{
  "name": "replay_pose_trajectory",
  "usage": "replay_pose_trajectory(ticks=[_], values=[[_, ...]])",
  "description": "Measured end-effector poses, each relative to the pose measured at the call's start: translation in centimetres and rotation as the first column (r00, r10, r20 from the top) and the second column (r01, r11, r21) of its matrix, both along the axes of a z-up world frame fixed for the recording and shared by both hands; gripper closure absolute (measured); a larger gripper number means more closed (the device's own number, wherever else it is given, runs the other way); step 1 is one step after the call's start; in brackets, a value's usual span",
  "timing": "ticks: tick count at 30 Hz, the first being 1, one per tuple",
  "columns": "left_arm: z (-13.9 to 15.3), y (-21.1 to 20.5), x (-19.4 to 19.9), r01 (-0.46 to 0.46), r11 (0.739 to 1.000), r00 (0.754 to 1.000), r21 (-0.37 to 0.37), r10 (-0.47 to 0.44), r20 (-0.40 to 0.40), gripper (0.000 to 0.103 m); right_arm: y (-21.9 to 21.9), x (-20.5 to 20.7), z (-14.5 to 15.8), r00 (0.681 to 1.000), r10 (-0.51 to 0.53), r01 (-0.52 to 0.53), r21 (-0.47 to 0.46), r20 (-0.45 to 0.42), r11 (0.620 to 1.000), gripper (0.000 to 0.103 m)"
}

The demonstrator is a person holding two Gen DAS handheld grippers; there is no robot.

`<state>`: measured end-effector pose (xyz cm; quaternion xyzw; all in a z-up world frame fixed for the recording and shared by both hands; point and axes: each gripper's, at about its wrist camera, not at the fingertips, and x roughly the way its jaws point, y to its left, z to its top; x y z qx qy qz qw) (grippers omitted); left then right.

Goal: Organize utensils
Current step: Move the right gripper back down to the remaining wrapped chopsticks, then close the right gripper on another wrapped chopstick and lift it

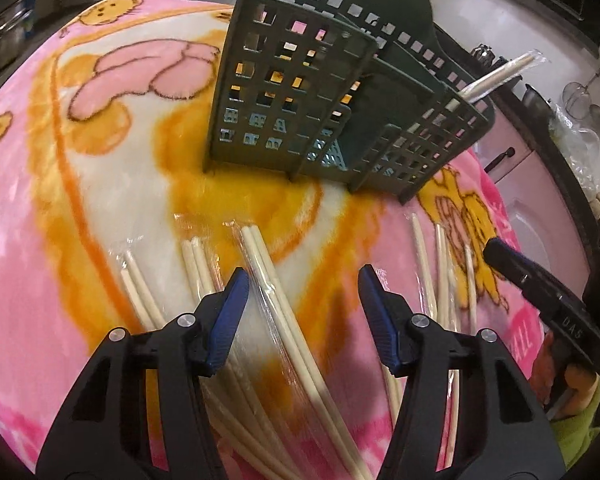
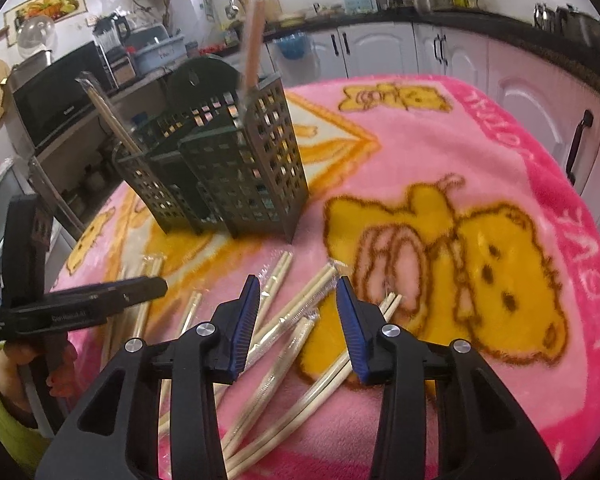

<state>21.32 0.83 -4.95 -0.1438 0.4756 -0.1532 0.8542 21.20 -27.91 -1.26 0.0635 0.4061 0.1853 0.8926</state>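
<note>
A dark green slotted utensil holder (image 1: 300,92) stands on a pink cartoon blanket (image 1: 40,260); it also shows in the right wrist view (image 2: 228,168). One wrapped chopstick pair (image 1: 496,74) sticks out of its right compartment, and another stick (image 2: 254,52) stands in its tall compartment. Several plastic-wrapped chopstick pairs (image 1: 268,280) lie on the blanket in front of it, also seen in the right wrist view (image 2: 292,308). My left gripper (image 1: 304,284) is open and empty just above these pairs. My right gripper (image 2: 298,292) is open and empty above other pairs.
The blanket (image 2: 500,160) covers a round table. Kitchen cabinets (image 2: 380,52), a microwave (image 2: 56,92) and cluttered counters surround it. The other gripper shows at the right edge of the left view (image 1: 540,280) and at the left of the right view (image 2: 80,304).
</note>
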Motion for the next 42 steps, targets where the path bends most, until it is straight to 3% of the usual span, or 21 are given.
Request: replay_pose_trajectory(ticks=[17,21,25,31,38,42], values=[[0.1,-0.5,3.9,-0.004,0.999,1.000,0.033,0.004,-0.022,0.054,-0.3,5.4,-3.3,0.982,-0.038,0.043,0.023,-0.186,0.999,0.065],[0.1,-1.0,4.4,0.002,0.999,1.000,0.055,-0.002,-0.014,0.054,0.0,5.7,-3.4,0.983,-0.044,0.045,0.002,-0.177,0.999,0.074],[0.0,-1.6,4.7,0.002,0.993,1.000,0.115,-0.003,0.009,0.065,0.1,5.8,-3.5,0.986,-0.035,0.038,0.017,-0.164,0.999,0.088],[-0.1,-2.2,5.0,-0.006,0.982,1.000,0.187,0.001,0.029,0.083,0.4,5.4,-3.2,0.990,-0.026,0.034,0.058,-0.136,0.998,0.093],[0.1,-0.4,5.2,-0.019,0.984,0.999,0.179,0.014,0.029,0.100,-0.3,4.4,-0.9,0.997,-0.001,0.013,0.165,-0.075,0.986,0.095],[1.1,0.4,4.8,-0.009,0.990,0.999,0.139,0.003,0.043,0.100,-0.2,3.4,1.0,1.000,0.018,-0.012,0.202,-0.026,0.979,0.096]])
